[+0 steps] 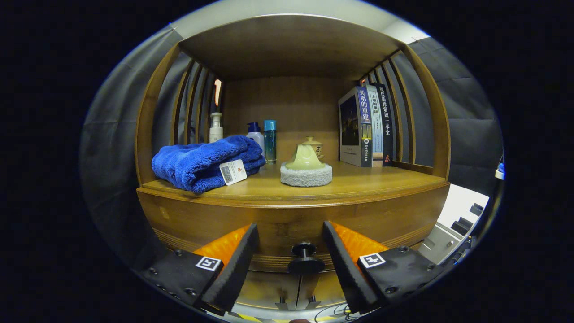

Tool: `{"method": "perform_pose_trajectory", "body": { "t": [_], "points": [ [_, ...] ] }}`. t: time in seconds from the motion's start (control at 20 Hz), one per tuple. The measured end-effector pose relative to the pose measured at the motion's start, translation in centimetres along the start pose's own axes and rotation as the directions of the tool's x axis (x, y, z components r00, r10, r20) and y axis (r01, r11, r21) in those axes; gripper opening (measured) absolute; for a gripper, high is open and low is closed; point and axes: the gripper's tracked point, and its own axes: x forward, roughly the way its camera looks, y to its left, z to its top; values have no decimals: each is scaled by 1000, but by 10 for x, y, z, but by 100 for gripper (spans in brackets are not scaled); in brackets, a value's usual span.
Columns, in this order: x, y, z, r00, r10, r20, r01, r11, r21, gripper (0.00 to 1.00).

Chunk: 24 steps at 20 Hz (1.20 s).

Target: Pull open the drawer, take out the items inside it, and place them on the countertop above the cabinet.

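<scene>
Tongs [290, 258] apart, astride drawer knob [305, 258], not gripping. Drawer [287, 224] front looks closed. Risk: off-centre closure could slip from the small knob during the pull

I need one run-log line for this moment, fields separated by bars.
gripper: open, jaws either side of drawer knob, not touching | drawer: looks shut | countertop: blue towel, scrubber, bottles, books

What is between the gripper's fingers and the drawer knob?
Nothing visible. The gripper is open, and the drawer knob sits in the gap between its fingers, apart from both. Above it, the countertop holds a blue towel, a sponge, bottles and books.
</scene>
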Motion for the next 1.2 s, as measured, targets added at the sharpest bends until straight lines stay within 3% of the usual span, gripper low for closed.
{"method": "perform_pose_trajectory", "body": {
  "t": [0.2,0.4,0.75,0.9,1.2],
  "points": [
    [-9,1,3,1000,13,-17,-12,1000,21,97],
    [-46,-2,46,996,49,70,-53,997,62,96],
    [-119,-25,143,980,63,188,-71,997,34,96],
    [-146,-28,164,976,106,189,-104,994,-22,96],
    [-187,-32,195,968,173,182,-177,984,7,96]
  ]
}}
